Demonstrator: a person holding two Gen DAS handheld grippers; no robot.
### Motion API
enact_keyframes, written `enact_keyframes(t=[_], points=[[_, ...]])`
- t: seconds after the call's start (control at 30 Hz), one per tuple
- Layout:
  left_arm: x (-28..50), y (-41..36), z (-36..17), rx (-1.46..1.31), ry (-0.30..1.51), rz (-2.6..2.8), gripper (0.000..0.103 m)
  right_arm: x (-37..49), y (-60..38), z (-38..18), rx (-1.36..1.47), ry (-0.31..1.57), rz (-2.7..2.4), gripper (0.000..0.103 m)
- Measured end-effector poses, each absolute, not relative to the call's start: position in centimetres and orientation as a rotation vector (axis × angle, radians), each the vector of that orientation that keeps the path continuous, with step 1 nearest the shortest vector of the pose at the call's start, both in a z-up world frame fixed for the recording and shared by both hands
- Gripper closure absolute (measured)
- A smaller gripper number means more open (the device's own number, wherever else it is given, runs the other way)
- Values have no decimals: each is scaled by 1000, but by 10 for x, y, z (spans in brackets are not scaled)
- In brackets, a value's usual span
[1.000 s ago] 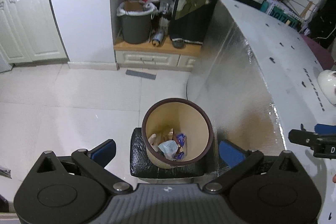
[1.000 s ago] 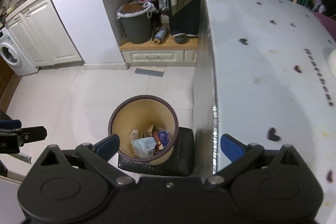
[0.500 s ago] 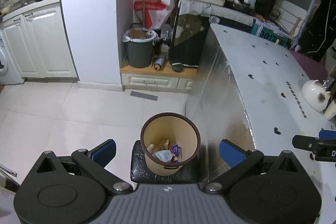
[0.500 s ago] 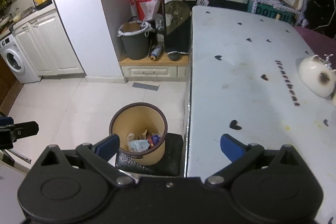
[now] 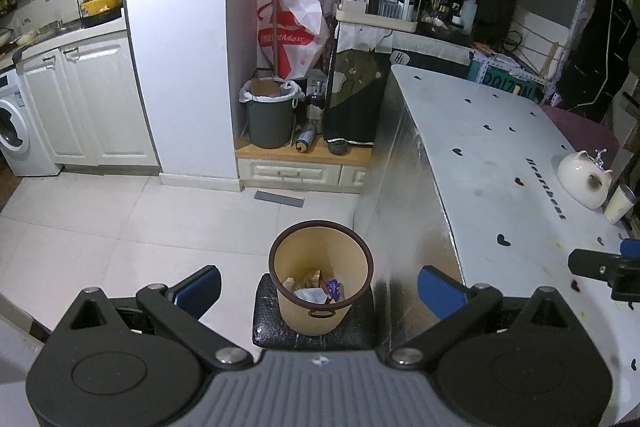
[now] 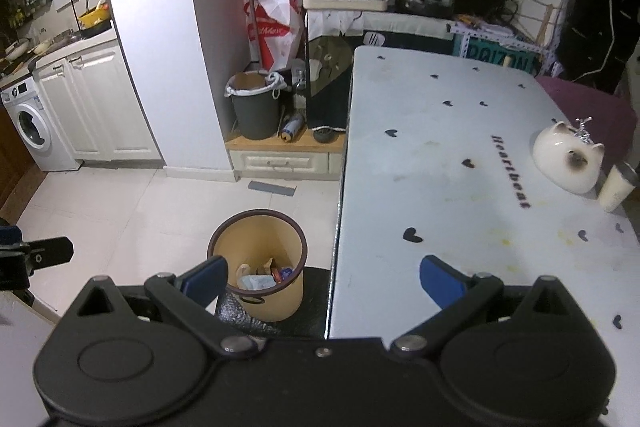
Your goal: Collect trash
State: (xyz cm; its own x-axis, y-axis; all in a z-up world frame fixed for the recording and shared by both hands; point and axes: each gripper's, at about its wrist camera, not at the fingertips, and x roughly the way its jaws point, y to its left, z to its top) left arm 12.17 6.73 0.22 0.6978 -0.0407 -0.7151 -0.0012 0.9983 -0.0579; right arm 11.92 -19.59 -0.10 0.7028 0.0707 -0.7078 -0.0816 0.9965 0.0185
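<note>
Tan plastic with a dark brown rim, that's the little trash bin (image 5: pixel 320 279), sitting low in the centre of the left wrist view on a black cushioned stool (image 5: pixel 264 323). Down in the bottom of it there's a small heap of wrappers (image 5: pixel 316 291), something pale and crumpled plus a blue bit and some brownish paper. In the right wrist view the same bin (image 6: pixel 258 267) shows lower left of centre, right next to the edge of the table.

Both tongs are spread wide and holding nothing at all. The left gripper (image 5: pixel 319 285) has its blue pads well apart, with the bin framed in between them, not touching it. The right gripper (image 6: pixel 323 277) is just as wide open, one pad overlapping the bin's rim in the picture and the other over the white table (image 6: pixel 460 155), but neither looks like it's touching anything.

Further out: the table has little black hearts printed on it, with a white cat-shaped pot (image 6: pixel 568 159) and a cream cup (image 6: pixel 616 187) at the right edge. Upper middle there's a grey bucket (image 5: pixel 268 119) on a wooden step.
</note>
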Motion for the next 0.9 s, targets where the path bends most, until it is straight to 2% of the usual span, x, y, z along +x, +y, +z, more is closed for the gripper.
enact_keyframes(t=[0.9], points=[[62,47,16,-33,753,-34,0,53,-209,12,2,724,100,0]])
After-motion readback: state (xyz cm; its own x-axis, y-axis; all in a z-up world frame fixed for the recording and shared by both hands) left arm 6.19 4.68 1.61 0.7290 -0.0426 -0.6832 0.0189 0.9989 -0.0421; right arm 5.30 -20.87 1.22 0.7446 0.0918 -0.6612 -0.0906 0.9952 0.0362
